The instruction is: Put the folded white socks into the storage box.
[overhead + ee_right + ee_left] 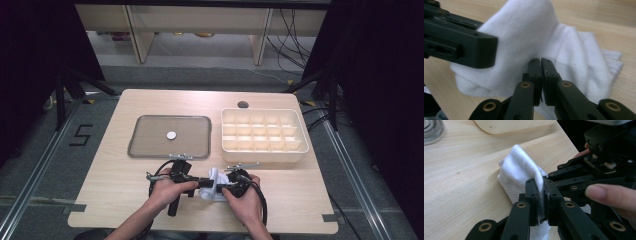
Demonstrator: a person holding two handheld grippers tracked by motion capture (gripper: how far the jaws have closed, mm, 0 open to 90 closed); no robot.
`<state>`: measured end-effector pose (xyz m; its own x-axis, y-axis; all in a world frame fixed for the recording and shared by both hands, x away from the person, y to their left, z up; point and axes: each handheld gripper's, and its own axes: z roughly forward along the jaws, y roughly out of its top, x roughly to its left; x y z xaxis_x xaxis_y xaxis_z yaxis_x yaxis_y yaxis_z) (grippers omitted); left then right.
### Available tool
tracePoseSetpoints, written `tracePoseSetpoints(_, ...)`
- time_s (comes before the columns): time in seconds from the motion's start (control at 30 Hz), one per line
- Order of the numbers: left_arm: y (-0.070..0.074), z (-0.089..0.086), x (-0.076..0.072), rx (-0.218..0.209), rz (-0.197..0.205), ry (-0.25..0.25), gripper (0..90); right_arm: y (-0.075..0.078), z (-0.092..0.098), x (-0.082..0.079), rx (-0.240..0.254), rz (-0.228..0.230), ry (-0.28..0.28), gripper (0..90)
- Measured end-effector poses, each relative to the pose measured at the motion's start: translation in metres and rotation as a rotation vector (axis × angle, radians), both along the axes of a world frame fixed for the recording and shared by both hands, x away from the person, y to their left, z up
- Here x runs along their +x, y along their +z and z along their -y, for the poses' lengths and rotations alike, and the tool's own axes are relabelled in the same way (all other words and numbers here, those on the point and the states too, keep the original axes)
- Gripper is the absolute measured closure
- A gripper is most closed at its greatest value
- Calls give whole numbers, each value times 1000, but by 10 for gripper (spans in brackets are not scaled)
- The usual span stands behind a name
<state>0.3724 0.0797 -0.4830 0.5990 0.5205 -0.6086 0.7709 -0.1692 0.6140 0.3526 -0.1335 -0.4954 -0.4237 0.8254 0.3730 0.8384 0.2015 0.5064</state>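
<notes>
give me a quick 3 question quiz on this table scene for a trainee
1. True or false: both hand-held grippers are shut on the white cloth.
2. Multiple choice: where does the small white disc lie? A) in the divided box B) on the grey tray C) on the bare table
3. Fill in: the cream divided box sits to the ____ of the grey tray in the high view.

Key:
1. True. The left hand-held gripper and the right hand-held gripper each pinch a fold of it.
2. B
3. right
</notes>
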Motion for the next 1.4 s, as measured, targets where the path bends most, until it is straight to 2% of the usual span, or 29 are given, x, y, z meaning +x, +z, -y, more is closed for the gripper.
tracePoseSetpoints(0.07, 2, 0, -1, 6, 4, 14, 828, 6, 2, -2, 23, 4, -12, 866)
tracePoseSetpoints(0.1, 2, 0, -1, 6, 4, 14, 828, 10, 5, -1, 32, 38, -2, 866)
tracePoseSetpoints(0.13, 2, -1, -1, 8, 6, 8, 828, 17, 10, -2, 50, 60, -17, 870)
tracePoseSetpoints(0.17, 2, 0, -1, 8, 5, 9, 827, 23, 13, -3, 54, 46, -37, 880)
tracePoseSetpoints(0.2, 2, -1, -1, 4, 7, 0, 827, 28, 22, -2, 40, 88, -29, 893)
tracePoseSetpoints(0.27, 2, -1, 0, 5, 9, -14, 827, 33, 37, -2, 20, 97, -66, 900)
tracePoseSetpoints(0.3, 2, -1, -1, 5, 9, -12, 827, 32, 46, 0, -12, 108, -79, 900)
tracePoseSetpoints(0.33, 1, 0, -1, 6, 10, -10, 827, 31, 50, 0, -12, 82, -102, 900)
tracePoseSetpoints(0.37, 1, 0, -1, 7, 8, -7, 827, 27, 57, 1, -44, 74, -102, 900)
tracePoseSetpoints(0.4, 1, 0, -1, 8, 7, -6, 827, 22, 62, 1, -42, 61, -95, 900)
tracePoseSetpoints(0.43, 1, 0, -1, 10, 8, -4, 827, 20, 62, 1, -47, 29, -122, 900)
tracePoseSetpoints(0.47, 1, 0, -1, 11, 8, -3, 827, 15, 64, 0, -56, 33, -104, 900)
tracePoseSetpoints(0.57, 2, 1, -2, 26, 15, 10, 826, 12, 55, -2, -46, -22, -142, 900)
tracePoseSetpoints(0.6, 2, 1, -2, 27, 15, 8, 826, 8, 55, 1, -65, 18, -100, 900)
tracePoseSetpoints(0.7, 3, 2, -2, 29, 18, -2, 826, 7, 49, 1, -80, -10, -111, 900)
tracePoseSetpoints(0.8, 2, 4, -2, 21, 17, -7, 826, 5, 48, 2, -81, 13, -102, 900)
tracePoseSetpoints(0.83, 2, 4, -2, 16, 14, -13, 826, 5, 46, 1, -113, 10, -110, 900)
tracePoseSetpoints(0.87, 2, 5, -2, 18, 13, -6, 825, 4, 45, 1, -96, 31, -110, 900)
tracePoseSetpoints(0.9, 2, 5, -3, 18, 16, 2, 825, 4, 45, 2, -95, 23, -106, 900)
tracePoseSetpoints(0.97, 2, 5, -2, 21, 20, -5, 825, 5, 41, 0, -105, -18, -142, 899)
tracePoseSetpoints(1.0, 2, 6, -2, 22, 18, -6, 825, 4, 40, 0, -110, -21, -146, 899)
tracePoseSetpoints(1.03, 2, 6, -1, 14, 12, -15, 825, 4, 40, 0, -106, -9, -134, 898)
tracePoseSetpoints(1.13, 3, 8, -2, 30, 16, -3, 825, 4, 39, 0, -105, -10, -134, 897)
tracePoseSetpoints(1.17, 3, 9, -1, 17, 16, -19, 825, 4, 39, 1, -106, -7, -137, 897)
tracePoseSetpoints(1.23, 3, 11, -2, 34, 21, -9, 825, 4, 38, 1, -106, -7, -137, 897)
tracePoseSetpoints(1.33, 2, 11, -1, 20, 15, -16, 825, 4, 37, 0, -112, -16, -134, 897)
tracePoseSetpoints(1.4, 2, 12, -1, 19, 12, -21, 825, 3, 37, 0, -109, -3, -121, 896)
